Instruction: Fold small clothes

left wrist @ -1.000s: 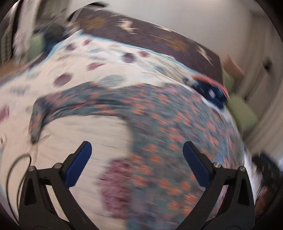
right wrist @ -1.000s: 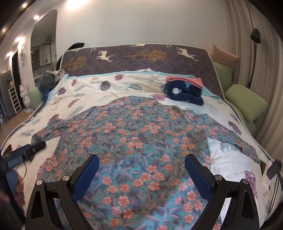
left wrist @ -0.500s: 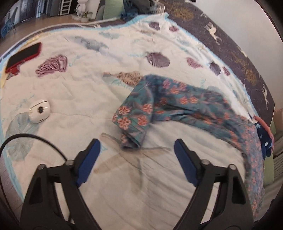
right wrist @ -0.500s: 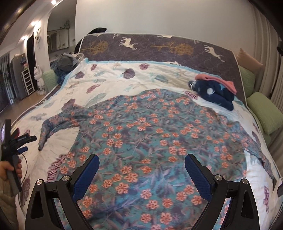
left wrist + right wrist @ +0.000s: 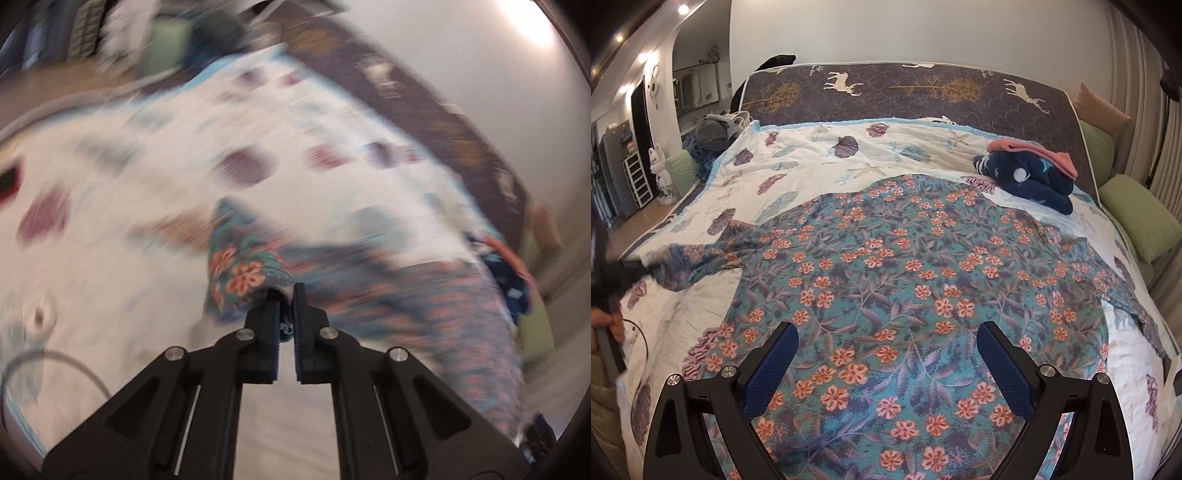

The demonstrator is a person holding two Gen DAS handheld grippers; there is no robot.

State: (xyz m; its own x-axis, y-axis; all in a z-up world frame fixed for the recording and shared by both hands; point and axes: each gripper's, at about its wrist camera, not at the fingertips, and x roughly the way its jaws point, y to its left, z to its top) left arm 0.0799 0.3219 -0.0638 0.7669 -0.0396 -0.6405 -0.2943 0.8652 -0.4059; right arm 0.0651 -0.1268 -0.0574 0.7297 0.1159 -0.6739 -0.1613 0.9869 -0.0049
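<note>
A teal long-sleeved shirt [image 5: 905,277] with orange flowers lies spread flat on the bed quilt [image 5: 812,162]. In the blurred left wrist view, my left gripper [image 5: 286,295] is shut on the cuff of the shirt's left sleeve [image 5: 240,273], with cloth bunched between the pads. The right wrist view shows that gripper [image 5: 631,267] at the far left, a hand holding it, with the sleeve [image 5: 701,254] pulled out towards it. My right gripper [image 5: 886,354] hangs open over the lower middle of the shirt, nothing between its fingers. The other sleeve [image 5: 1126,295] trails off to the right.
A pile of folded navy and pink clothes [image 5: 1030,173] sits at the back right near the deer-patterned headboard [image 5: 923,88]. Green pillows [image 5: 1141,218] line the right side. A red phone [image 5: 9,182], a white round device [image 5: 38,314] and a cable [image 5: 66,362] lie on the quilt's left edge.
My left gripper went from wide open to shut on the sleeve cuff and is moving with it. The right gripper has hardly shifted in the last half second.
</note>
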